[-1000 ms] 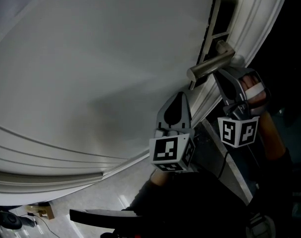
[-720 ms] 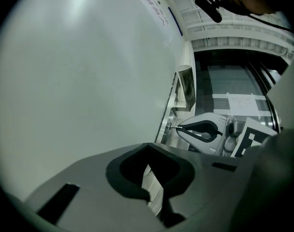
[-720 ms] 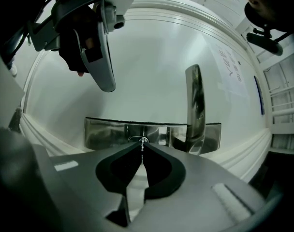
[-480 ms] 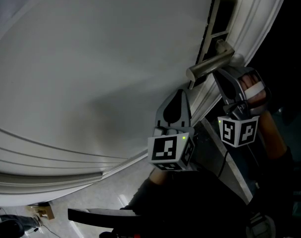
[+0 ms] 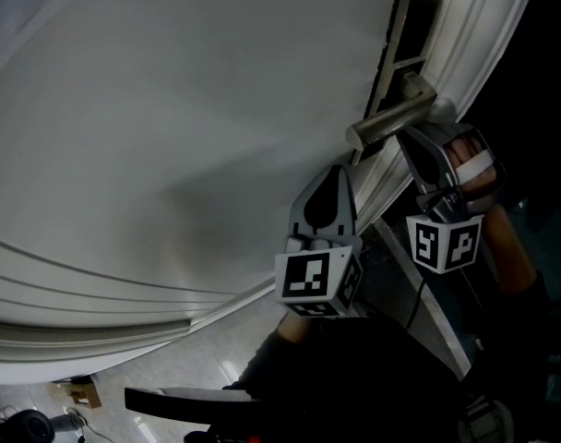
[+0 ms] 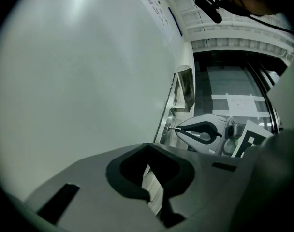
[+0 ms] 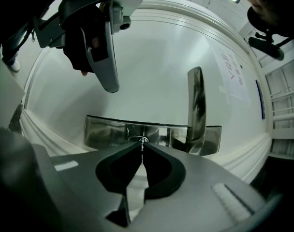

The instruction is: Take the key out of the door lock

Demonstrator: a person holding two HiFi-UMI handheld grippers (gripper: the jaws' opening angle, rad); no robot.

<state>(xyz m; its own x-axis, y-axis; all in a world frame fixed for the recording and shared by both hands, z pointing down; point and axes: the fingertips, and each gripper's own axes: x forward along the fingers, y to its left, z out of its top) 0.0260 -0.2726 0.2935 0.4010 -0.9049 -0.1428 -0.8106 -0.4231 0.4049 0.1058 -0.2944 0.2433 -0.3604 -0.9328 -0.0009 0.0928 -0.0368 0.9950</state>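
White door [image 5: 170,109] is looking plain, handle [image 5: 391,123], lock plate [image 7: 108,132] and key [image 6: 170,127] are shining silver, left claw [image 6: 147,148] and right claw [image 7: 140,146] are showing grey with black-and-white patterned marker cubes [image 5: 313,280].

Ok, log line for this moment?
right gripper: shut on small metal key in silver lock plate | left gripper: shut, empty | key not yet out

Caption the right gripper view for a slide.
Right tool shut on the key in the metal lock plate, beside the lever handle on the white door.
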